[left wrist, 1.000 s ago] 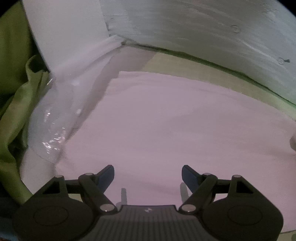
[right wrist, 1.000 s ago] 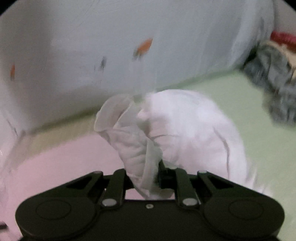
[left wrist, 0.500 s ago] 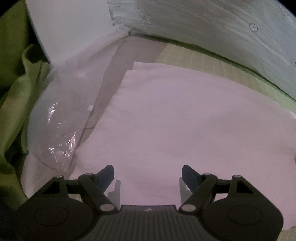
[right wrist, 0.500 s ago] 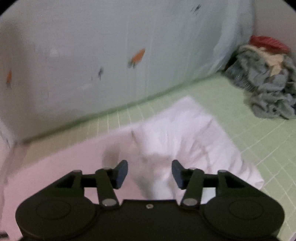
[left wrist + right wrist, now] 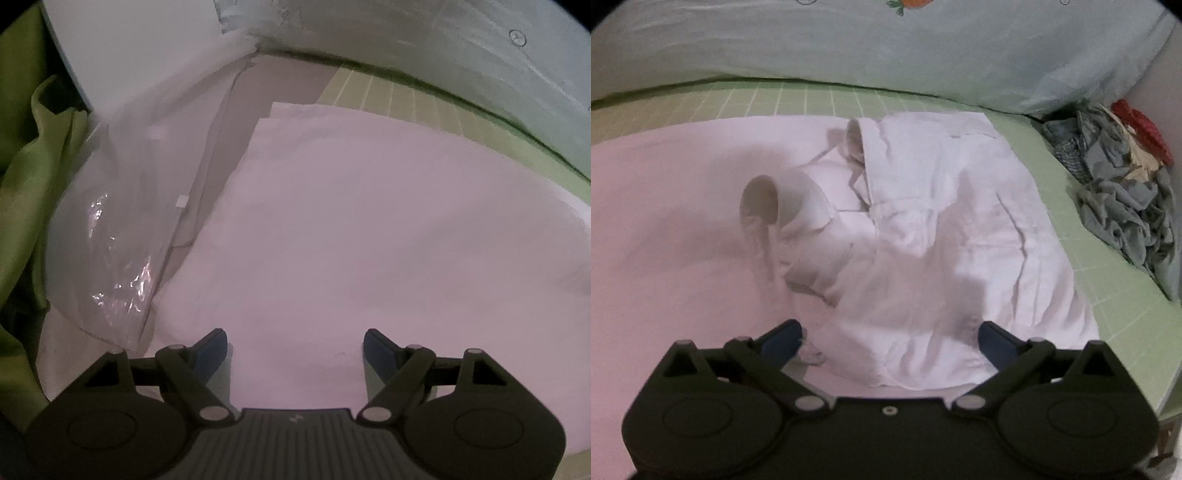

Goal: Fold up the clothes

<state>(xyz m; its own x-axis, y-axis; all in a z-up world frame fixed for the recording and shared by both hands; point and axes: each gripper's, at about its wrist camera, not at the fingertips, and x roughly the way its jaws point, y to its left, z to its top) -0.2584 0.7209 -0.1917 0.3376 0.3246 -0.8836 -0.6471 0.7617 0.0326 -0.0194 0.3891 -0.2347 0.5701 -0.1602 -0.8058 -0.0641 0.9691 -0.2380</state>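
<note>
White shirt lies crumpled on the pink sheet, sleeve cuff standing open. Right gripper fingers have just opened wide, nothing between them. Left gripper open over bare sheet. Risk: a blind regrasp bunches several layers, skewing the fold.

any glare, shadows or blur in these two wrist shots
Left wrist view: glare glints off the clear plastic bag; the white garment looks dim and pinkish, and fisheye bends the wall edge. Right wrist view: sharp, with a dark gripper-shaped shadow on the white shirt.
</note>
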